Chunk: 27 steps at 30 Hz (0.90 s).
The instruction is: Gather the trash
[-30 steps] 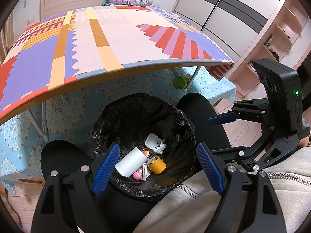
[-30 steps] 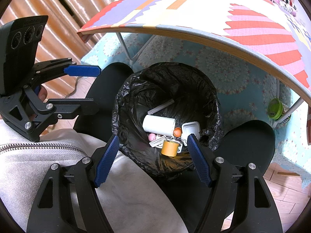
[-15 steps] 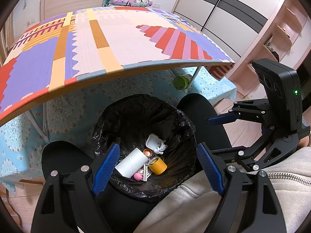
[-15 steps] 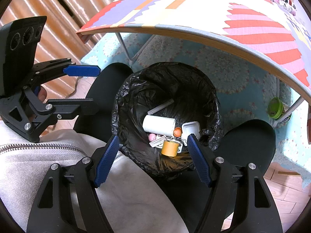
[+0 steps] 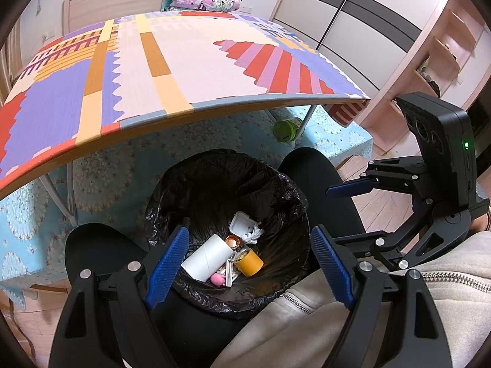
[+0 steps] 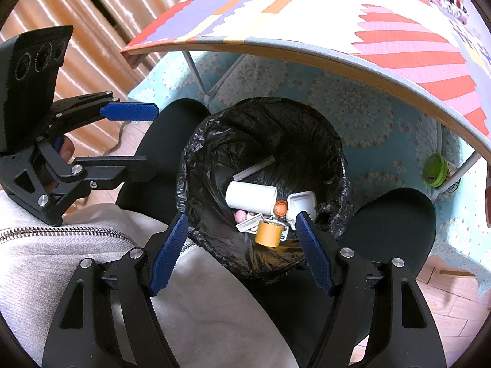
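Observation:
A bin with a black liner point(image 5: 214, 184) point(image 6: 214, 141) stands between the person's knees, under the table's front edge. Inside lie a white paper roll point(image 5: 208, 259) point(image 6: 250, 195), an orange tape roll point(image 5: 249, 263) point(image 6: 268, 233), a white box point(image 5: 242, 223) point(image 6: 302, 204), a small orange cap point(image 6: 280, 208) and a pink bit point(image 5: 218, 278). My left gripper point(image 5: 250, 271) point(image 6: 135, 141) is open and empty above the bin's near rim. My right gripper point(image 6: 241, 251) point(image 5: 343, 211) is open and empty over the bin's near side.
A folding table with a colourful patterned mat point(image 5: 184, 61) point(image 6: 337, 15) overhangs the bin. A green-lidded jar point(image 5: 284, 130) point(image 6: 435, 170) lies on the blue floral rug point(image 5: 101, 171) by a table leg. Wardrobe and shelves point(image 5: 429, 46) stand at right, a curtain point(image 6: 61, 3) at left.

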Each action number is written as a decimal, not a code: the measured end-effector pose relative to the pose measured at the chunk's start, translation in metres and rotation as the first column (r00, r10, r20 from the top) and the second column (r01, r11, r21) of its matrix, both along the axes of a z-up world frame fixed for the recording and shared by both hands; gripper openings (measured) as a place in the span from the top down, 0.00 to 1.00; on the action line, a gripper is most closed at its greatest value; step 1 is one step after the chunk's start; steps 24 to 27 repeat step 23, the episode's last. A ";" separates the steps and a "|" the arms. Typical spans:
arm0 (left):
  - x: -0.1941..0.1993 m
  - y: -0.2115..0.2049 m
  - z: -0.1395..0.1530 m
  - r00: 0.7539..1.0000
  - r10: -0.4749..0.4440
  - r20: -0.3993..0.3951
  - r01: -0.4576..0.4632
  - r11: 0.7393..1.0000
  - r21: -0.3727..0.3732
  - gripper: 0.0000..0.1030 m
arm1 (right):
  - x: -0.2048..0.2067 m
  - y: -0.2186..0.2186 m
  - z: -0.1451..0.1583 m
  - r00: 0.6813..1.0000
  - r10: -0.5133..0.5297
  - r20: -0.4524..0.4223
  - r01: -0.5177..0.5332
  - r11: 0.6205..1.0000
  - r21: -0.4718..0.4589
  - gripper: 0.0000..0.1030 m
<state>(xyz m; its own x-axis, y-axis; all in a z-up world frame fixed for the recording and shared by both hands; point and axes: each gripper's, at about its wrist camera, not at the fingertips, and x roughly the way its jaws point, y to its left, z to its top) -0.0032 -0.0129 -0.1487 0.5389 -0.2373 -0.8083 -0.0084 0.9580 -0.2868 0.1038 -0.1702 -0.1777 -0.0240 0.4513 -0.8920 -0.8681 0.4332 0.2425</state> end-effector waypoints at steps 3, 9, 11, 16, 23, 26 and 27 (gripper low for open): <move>0.000 0.001 -0.001 1.000 0.000 -0.001 0.000 1.000 -0.004 0.23 | 0.000 0.000 0.000 1.000 -0.001 -0.001 0.001 1.000 0.000 0.30; 0.000 0.000 -0.001 1.000 0.000 0.000 0.000 1.000 -0.003 0.23 | 0.000 0.000 -0.003 1.000 -0.003 -0.009 0.003 1.000 0.003 0.30; -0.001 0.000 -0.001 1.000 -0.002 0.000 0.002 1.000 -0.001 0.23 | 0.000 0.000 -0.003 1.000 -0.002 -0.008 0.002 1.000 0.003 0.30; -0.001 -0.001 -0.002 1.000 -0.003 0.002 0.003 1.000 0.001 0.23 | 0.000 0.000 -0.003 1.000 -0.003 -0.010 0.003 1.000 0.004 0.30; -0.002 -0.002 -0.003 1.000 -0.001 0.000 0.001 1.000 0.000 0.23 | 0.000 0.000 -0.003 1.000 -0.003 -0.009 0.003 1.000 0.004 0.30; -0.002 -0.002 -0.003 1.000 -0.001 0.000 0.001 1.000 0.000 0.23 | 0.000 0.000 -0.003 1.000 -0.003 -0.009 0.003 1.000 0.004 0.30; -0.002 -0.002 -0.003 1.000 -0.001 0.000 0.001 1.000 0.000 0.23 | 0.000 0.000 -0.003 1.000 -0.003 -0.009 0.003 1.000 0.004 0.30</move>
